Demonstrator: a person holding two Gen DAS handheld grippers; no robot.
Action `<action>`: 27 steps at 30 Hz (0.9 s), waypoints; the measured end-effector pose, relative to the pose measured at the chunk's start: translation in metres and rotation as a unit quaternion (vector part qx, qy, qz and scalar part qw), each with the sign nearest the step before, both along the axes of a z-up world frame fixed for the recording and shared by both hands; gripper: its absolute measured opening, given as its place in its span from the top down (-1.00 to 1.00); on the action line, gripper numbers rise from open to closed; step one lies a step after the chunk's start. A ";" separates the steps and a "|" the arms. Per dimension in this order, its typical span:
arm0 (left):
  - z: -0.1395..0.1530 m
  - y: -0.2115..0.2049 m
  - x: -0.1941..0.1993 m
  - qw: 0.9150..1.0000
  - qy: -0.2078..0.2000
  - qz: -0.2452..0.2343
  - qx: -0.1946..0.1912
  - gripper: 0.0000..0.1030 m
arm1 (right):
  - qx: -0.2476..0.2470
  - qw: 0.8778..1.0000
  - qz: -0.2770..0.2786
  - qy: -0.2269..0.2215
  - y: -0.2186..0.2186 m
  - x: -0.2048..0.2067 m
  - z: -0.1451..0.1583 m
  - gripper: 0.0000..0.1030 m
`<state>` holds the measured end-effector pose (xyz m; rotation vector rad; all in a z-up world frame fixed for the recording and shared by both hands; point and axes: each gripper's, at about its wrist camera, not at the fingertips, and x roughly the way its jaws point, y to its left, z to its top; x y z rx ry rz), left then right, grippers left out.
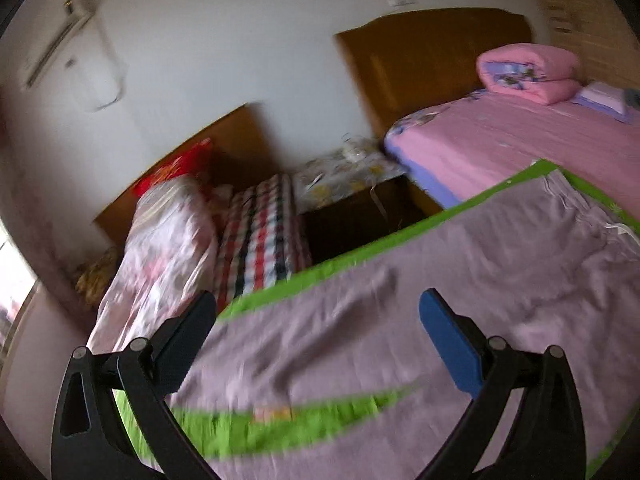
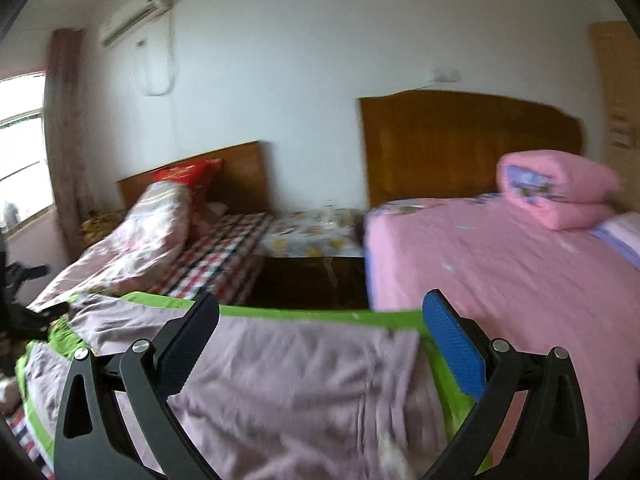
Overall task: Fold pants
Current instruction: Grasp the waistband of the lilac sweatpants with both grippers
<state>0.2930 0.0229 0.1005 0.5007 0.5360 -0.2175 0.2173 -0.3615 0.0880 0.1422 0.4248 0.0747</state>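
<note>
**Pants spread flat, no fold begun**

Pants (image 1: pixel 400 312) of pale mauve cloth are seen laid out on a green mat (image 1: pixel 360 258), which rests on the pink bed (image 2: pixel 520 280). In the left wrist view the garment is stretched from the near edge away toward the far right, where a waistband with a white drawstring appears to lie. The cloth is wrinkled, and a band of green shows across it near the camera; whether that is a gap between the legs or a turned edge cannot be told, as the picture is blurred. No clear fold is visible, so the task is judged to be at its start, with all the folding left to do.

A second bed with a checked cover (image 2: pixel 224 248) and a nightstand (image 2: pixel 312 276) between the beds are seen beyond, well apart from the work. A rolled pink quilt (image 2: pixel 556 196) is set near the headboard.

The left gripper (image 1: pixel 316 312) is held spread wide above the cloth, nothing between its fingers. The right gripper (image 2: pixel 320 312) is likewise released and empty over the mat's far edge. Neither can be said to touch the fabric.
</note>
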 end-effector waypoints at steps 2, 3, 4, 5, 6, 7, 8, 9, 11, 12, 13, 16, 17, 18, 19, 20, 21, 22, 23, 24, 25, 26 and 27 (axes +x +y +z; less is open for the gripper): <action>-0.009 -0.002 0.032 0.998 0.029 -0.058 -0.015 -0.97 | -0.009 0.999 0.035 0.022 -0.009 0.041 -0.010 -0.92; -0.016 -0.003 0.046 0.996 0.054 -0.074 -0.022 -0.97 | -0.009 0.997 0.057 0.046 -0.014 0.064 -0.022 -0.92; -0.029 -0.003 0.070 0.991 0.102 -0.087 -0.025 -0.97 | -0.006 0.994 0.078 0.076 -0.017 0.088 -0.035 -0.92; -0.042 -0.004 0.093 0.985 0.143 -0.089 -0.024 -0.97 | -0.004 0.989 0.097 0.108 -0.019 0.109 -0.049 -0.92; -0.054 -0.004 0.112 0.982 0.164 -0.086 -0.027 -0.97 | -0.008 0.982 0.115 0.148 -0.019 0.134 -0.066 -0.92; -0.063 -0.002 0.124 0.980 0.173 -0.092 -0.035 -0.97 | -0.022 0.975 0.123 0.183 -0.019 0.156 -0.083 -0.92; -0.072 0.000 0.139 0.977 0.182 -0.102 -0.041 -0.97 | -0.032 0.970 0.136 0.200 -0.018 0.171 -0.096 -0.92; -0.081 0.000 0.151 0.976 0.186 -0.109 -0.039 -0.97 | -0.039 0.966 0.154 0.204 -0.017 0.183 -0.104 -0.91; -0.104 -0.002 0.174 0.973 0.194 -0.123 -0.016 -0.96 | -0.067 0.958 0.179 0.216 -0.012 0.205 -0.122 -0.91; -0.113 -0.004 0.183 0.970 0.202 -0.133 -0.013 -0.96 | -0.079 0.951 0.190 0.232 -0.011 0.217 -0.135 -0.88; -0.122 -0.005 0.195 0.965 0.220 -0.143 -0.013 -0.96 | -0.086 0.945 0.200 0.245 -0.011 0.227 -0.145 -0.82; -0.142 -0.009 0.219 0.951 0.255 -0.171 -0.018 -0.95 | -0.102 0.927 0.227 0.281 -0.019 0.250 -0.173 -0.52; -0.147 -0.012 0.226 0.947 0.263 -0.181 -0.019 -0.85 | -0.100 0.923 0.231 0.291 -0.023 0.254 -0.179 -0.52; -0.150 -0.012 0.233 0.941 0.275 -0.193 -0.025 -0.75 | -0.092 0.919 0.235 0.303 -0.027 0.259 -0.186 -0.51; -0.153 -0.012 0.239 0.937 0.284 -0.203 -0.033 -0.75 | -0.086 0.915 0.239 0.313 -0.032 0.261 -0.190 -0.49; -0.155 -0.010 0.246 0.929 0.298 -0.213 -0.046 -0.75 | -0.080 0.909 0.249 0.324 -0.033 0.261 -0.196 -0.47; -0.156 -0.009 0.249 0.924 0.307 -0.220 -0.055 -0.74 | -0.082 0.908 0.261 0.318 -0.034 0.258 -0.196 -0.46; -0.156 -0.008 0.251 0.918 0.316 -0.229 -0.064 -0.73 | -0.075 0.904 0.274 0.321 -0.034 0.255 -0.195 -0.39; -0.157 -0.007 0.253 0.914 0.322 -0.235 -0.070 -0.72 | -0.073 0.901 0.281 0.322 -0.035 0.254 -0.193 -0.07; -0.158 -0.006 0.256 0.911 0.328 -0.240 -0.075 -0.70 | -0.085 0.899 0.286 0.320 -0.033 0.248 -0.191 0.06; -0.159 -0.006 0.259 0.905 0.337 -0.248 -0.080 -0.68 | -0.096 0.899 0.287 0.315 -0.032 0.244 -0.190 0.25; -0.160 -0.005 0.261 0.901 0.343 -0.253 -0.084 -0.66 | -0.112 0.901 0.288 0.304 -0.033 0.236 -0.187 0.50; -0.161 -0.005 0.263 0.900 0.345 -0.254 -0.085 -0.65 | -0.133 0.906 0.284 0.285 -0.029 0.230 -0.180 0.63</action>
